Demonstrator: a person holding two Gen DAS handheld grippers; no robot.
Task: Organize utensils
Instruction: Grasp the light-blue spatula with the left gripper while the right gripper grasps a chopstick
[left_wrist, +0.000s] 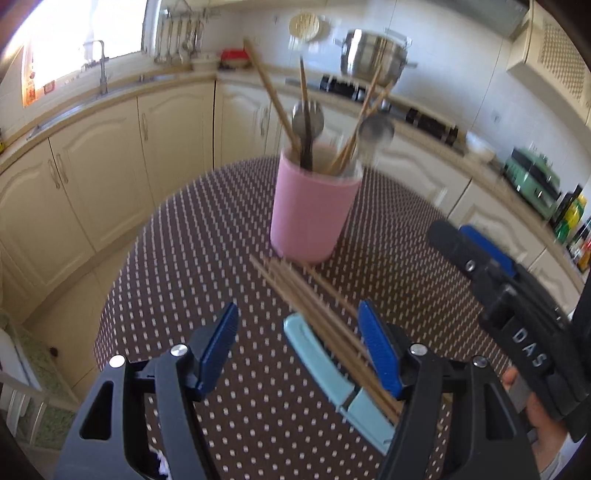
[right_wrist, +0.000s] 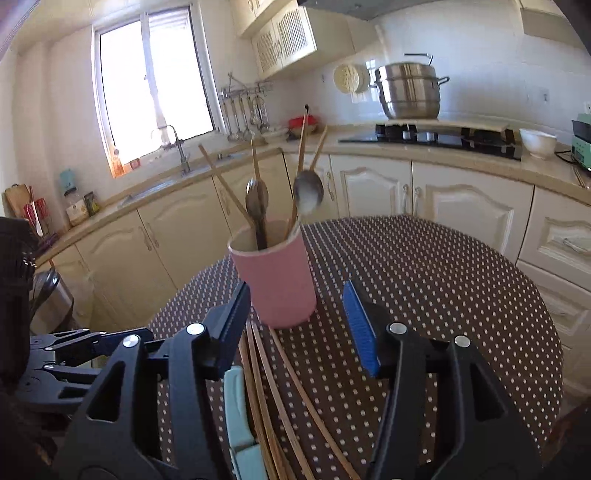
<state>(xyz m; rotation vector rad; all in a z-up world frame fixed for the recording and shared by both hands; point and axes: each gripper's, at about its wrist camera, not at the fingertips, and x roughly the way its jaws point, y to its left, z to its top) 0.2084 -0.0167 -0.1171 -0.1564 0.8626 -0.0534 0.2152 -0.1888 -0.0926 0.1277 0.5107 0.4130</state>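
Note:
A pink cup (left_wrist: 314, 214) (right_wrist: 277, 284) stands on the brown dotted table (left_wrist: 184, 258) (right_wrist: 443, 295), holding several chopsticks and two metal spoons (right_wrist: 308, 192). Loose wooden chopsticks (left_wrist: 310, 302) (right_wrist: 266, 387) lie in a bundle in front of the cup beside a light-blue handled utensil (left_wrist: 332, 373) (right_wrist: 236, 406). My left gripper (left_wrist: 298, 314) is open over the bundle, its pads clear of it. My right gripper (right_wrist: 295, 291) is open just short of the cup, nothing between its fingers; it also shows at the right of the left wrist view (left_wrist: 480, 258).
Cream cabinets and a counter wrap around behind the table, with a sink and tap (right_wrist: 177, 151), a hob carrying a steel pot (right_wrist: 410, 92), a white bowl (right_wrist: 537, 142) and a green appliance (left_wrist: 532, 181). The table edge curves away on both sides.

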